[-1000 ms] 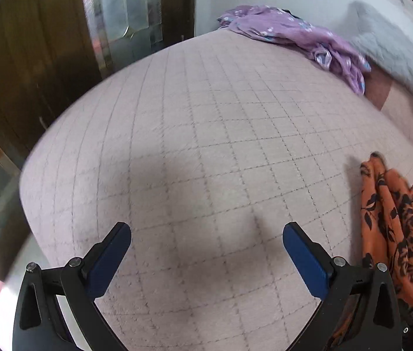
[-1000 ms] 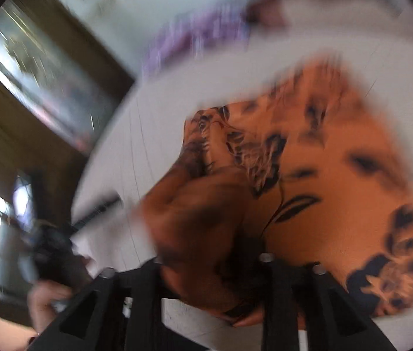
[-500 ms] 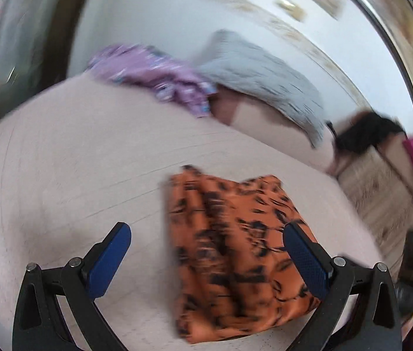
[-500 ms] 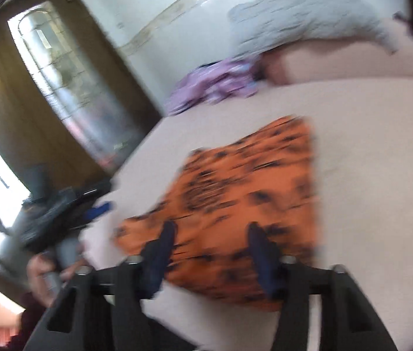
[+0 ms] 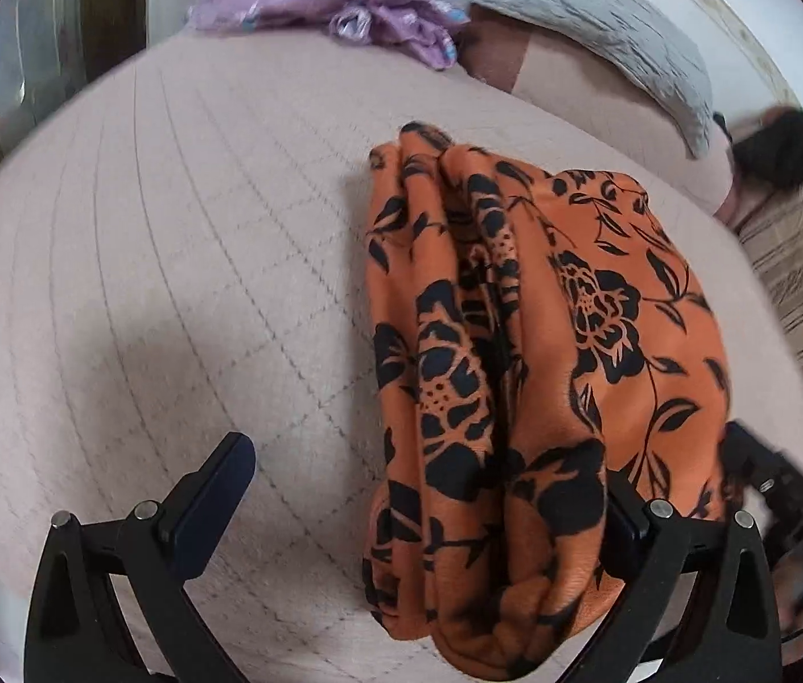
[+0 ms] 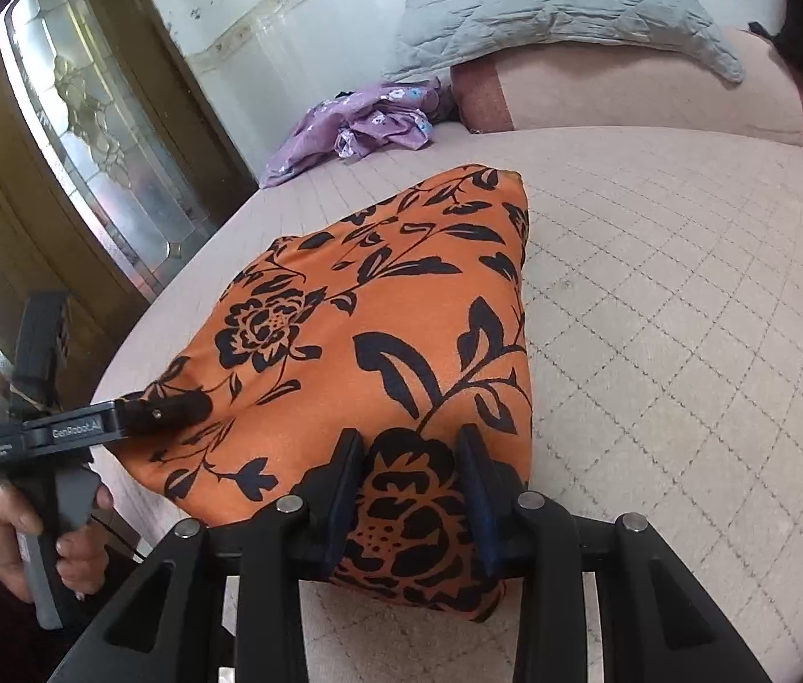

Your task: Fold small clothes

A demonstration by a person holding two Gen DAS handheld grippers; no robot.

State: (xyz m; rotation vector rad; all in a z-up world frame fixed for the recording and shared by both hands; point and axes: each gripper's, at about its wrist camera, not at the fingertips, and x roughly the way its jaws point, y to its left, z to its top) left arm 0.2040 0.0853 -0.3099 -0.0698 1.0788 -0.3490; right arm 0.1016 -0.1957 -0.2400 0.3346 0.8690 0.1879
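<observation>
An orange garment with black flowers (image 5: pixel 543 353) lies folded on the pink quilted bed (image 5: pixel 185 262). It also shows in the right wrist view (image 6: pixel 378 319). My left gripper (image 5: pixel 424 489) is wide open, its jaws straddling the garment's near left edge, the right finger partly hidden under the cloth. My right gripper (image 6: pixel 410 492) has its jaws closed in on the garment's near corner. The left gripper shows in the right wrist view (image 6: pixel 116 421), touching the garment's left edge.
A purple flowered garment (image 5: pixel 338 17) lies bunched at the bed's far edge, next to a grey quilted pillow (image 5: pixel 583 28) on a pink pillow (image 6: pixel 640 91). A wooden door with glass panes (image 6: pixel 94 131) stands to the left. A rug (image 5: pixel 799 284) lies right of the bed.
The orange garment went from bunched in my right gripper to spread flat on the bed. My left gripper swung right over to it and now straddles its edge.
</observation>
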